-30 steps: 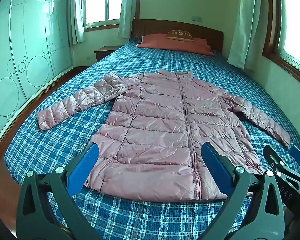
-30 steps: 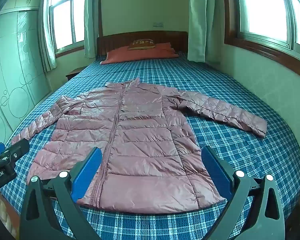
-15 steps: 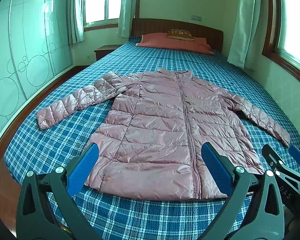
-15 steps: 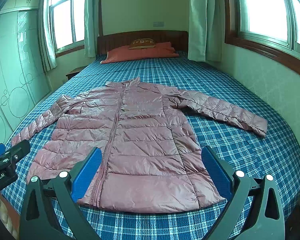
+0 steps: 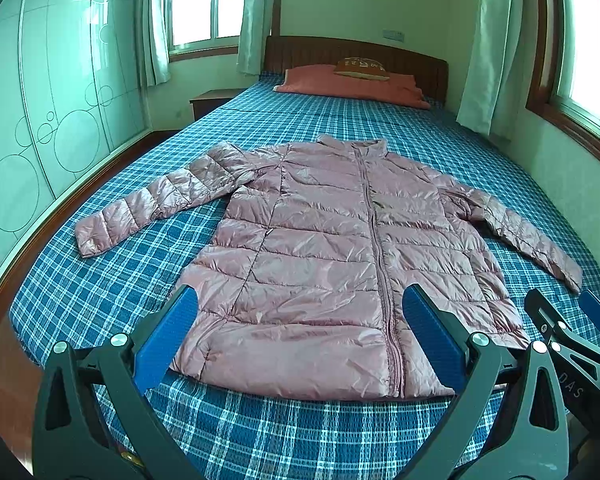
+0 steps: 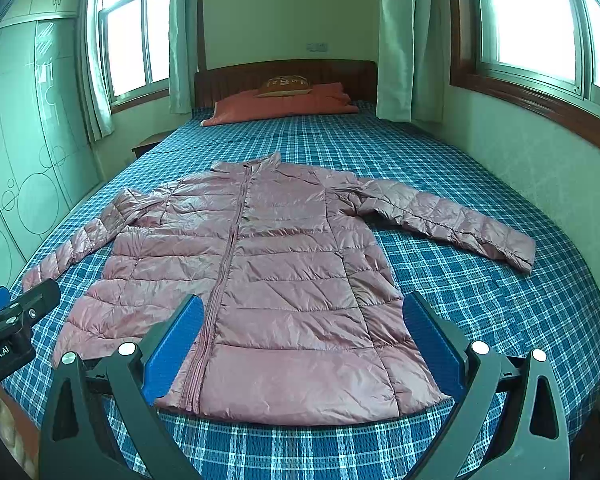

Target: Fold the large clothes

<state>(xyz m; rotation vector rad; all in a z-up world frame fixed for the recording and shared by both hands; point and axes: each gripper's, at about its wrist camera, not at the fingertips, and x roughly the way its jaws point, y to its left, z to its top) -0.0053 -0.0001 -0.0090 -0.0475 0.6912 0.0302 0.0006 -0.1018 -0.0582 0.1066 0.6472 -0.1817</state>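
Note:
A shiny pink quilted jacket lies flat and zipped on the blue plaid bed, both sleeves spread outward, collar toward the headboard. In the right wrist view the same jacket fills the middle. My left gripper hovers open above the hem near the foot of the bed, nothing between its blue pads. My right gripper is open too, over the hem's right half. Each view catches the other gripper at its edge: the right one, the left one.
An orange pillow with a small brown cushion lies by the wooden headboard. A glass-front wardrobe stands along the left, a nightstand beside it. The wall and window close the right side. Wooden floor shows lower left.
Both views have shifted very slightly; the jacket sits a touch higher in the left wrist view. The jacket itself has not moved and both grippers stay open.

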